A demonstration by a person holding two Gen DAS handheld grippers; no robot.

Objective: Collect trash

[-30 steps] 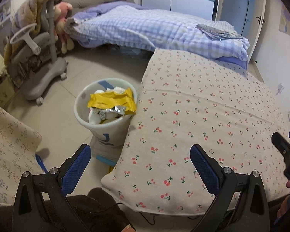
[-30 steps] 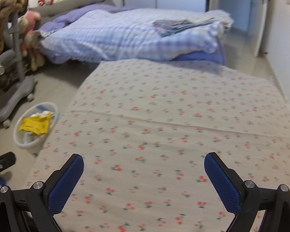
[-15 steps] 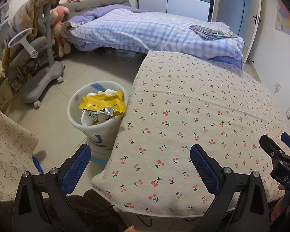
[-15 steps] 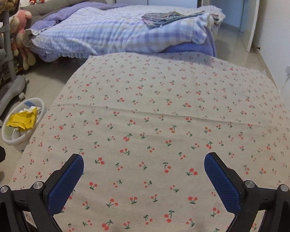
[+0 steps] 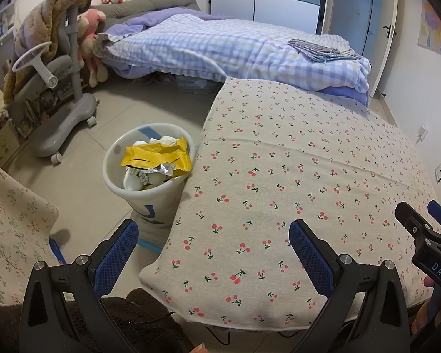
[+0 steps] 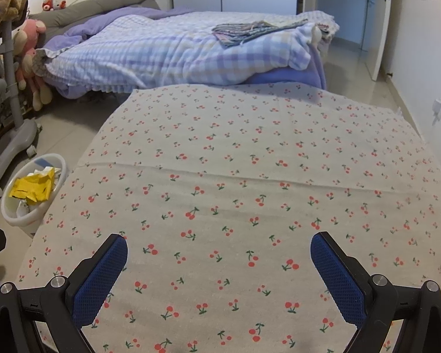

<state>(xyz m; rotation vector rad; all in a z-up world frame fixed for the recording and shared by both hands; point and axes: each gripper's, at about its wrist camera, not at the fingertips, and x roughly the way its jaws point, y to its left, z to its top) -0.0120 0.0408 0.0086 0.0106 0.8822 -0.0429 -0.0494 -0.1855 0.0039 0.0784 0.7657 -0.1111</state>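
From the left wrist camera, the left gripper [image 5: 211, 241] hangs with its jaws wide apart and nothing between them, over the near corner of the cherry-print cloth-covered counter [image 5: 294, 176]. The white round plastic trash bin [image 5: 148, 173] stands on the grey tiled floor [image 5: 82, 188], touching or just beside the counter's left edge. On top of its contents lies a crumpled yellow foil snack wrapper [image 5: 158, 156] — the clearest piece of trash in sight. Its long axis runs roughly left to right across the bin's mouth, with the torn silver end toward the counter. Under it sit white crumpled papers or cups; which they are I cannot tell. The wrapper looks light, thin and slippery, so it would likely crumple under any pinch; a bunched fold near the middle seems the safest hold. The bin itself looks light and stiff, best taken at the rim. The right gripper [image 5: 426, 229] shows at the right edge.

From the right wrist camera, the right gripper [image 6: 219, 264] also holds nothing, jaws spread, above the same counter [image 6: 250, 161] — no loose trash shows on the cloth. The bin [image 6: 33, 194] sits at far left, below counter level, the yellow wrapper [image 6: 33, 188] lying across its top.
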